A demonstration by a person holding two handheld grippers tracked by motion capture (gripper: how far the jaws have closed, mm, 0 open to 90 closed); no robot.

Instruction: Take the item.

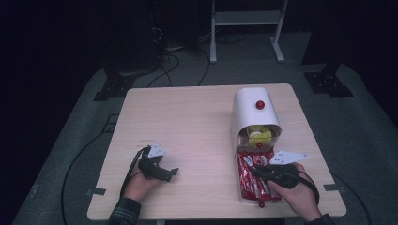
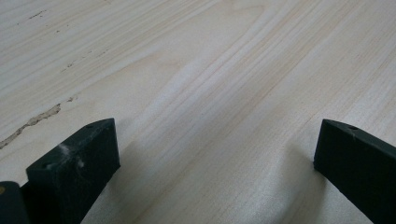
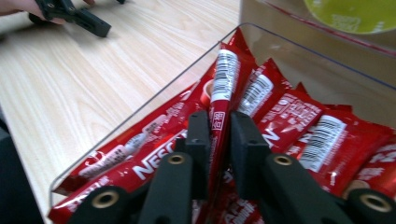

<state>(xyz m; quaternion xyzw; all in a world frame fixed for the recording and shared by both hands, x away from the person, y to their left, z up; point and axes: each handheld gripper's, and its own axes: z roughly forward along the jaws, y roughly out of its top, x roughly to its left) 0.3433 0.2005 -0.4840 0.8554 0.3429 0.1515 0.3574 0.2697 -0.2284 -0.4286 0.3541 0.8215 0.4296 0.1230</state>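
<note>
A clear drawer (image 3: 154, 100) of red coffee sachets (image 1: 251, 180) stands pulled out in front of a white rounded dispenser (image 1: 253, 108) at the table's right. My right gripper (image 3: 219, 123) reaches into the drawer, shut on one upright red sachet (image 3: 224, 74) whose barcode end sticks up between the pads. In the high view the right gripper (image 1: 257, 171) lies over the drawer's middle. My left gripper (image 2: 215, 149) rests open on bare wood with nothing between its jaws. From above, the left gripper (image 1: 170, 172) sits at the table's front left.
The dispenser has a red knob (image 1: 259, 104) on top, and yellow items (image 1: 259, 135) show in its open lower front. The wooden table (image 1: 197, 136) stands on grey floor, with cables and a white stand (image 1: 246, 28) behind it.
</note>
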